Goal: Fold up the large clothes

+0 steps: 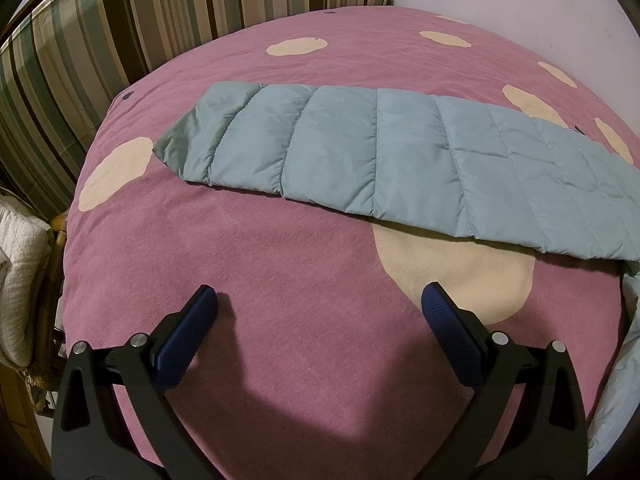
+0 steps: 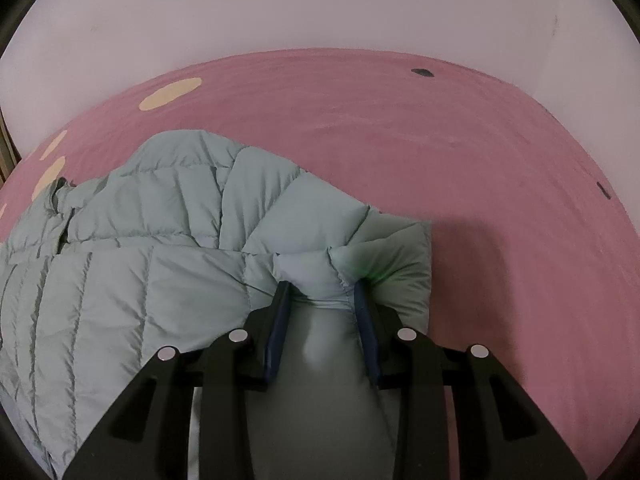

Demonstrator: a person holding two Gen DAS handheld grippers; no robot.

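A pale blue quilted puffer jacket lies on a pink bedcover. In the left wrist view one sleeve (image 1: 400, 160) stretches flat across the bed, from left to the right edge. My left gripper (image 1: 320, 304) is open and empty, above bare bedcover in front of the sleeve. In the right wrist view the jacket body (image 2: 120, 280) lies at the left, and my right gripper (image 2: 322, 292) is shut on a bunched end of the other sleeve (image 2: 316, 276), with fabric pinched between the fingers.
The pink bedcover (image 1: 280, 280) has cream spots. A striped curtain (image 1: 100, 40) hangs behind the bed at the left. A white quilted cloth on a wicker chair (image 1: 20, 280) stands at the left bed edge. A pale wall (image 2: 320, 8) runs behind the bed.
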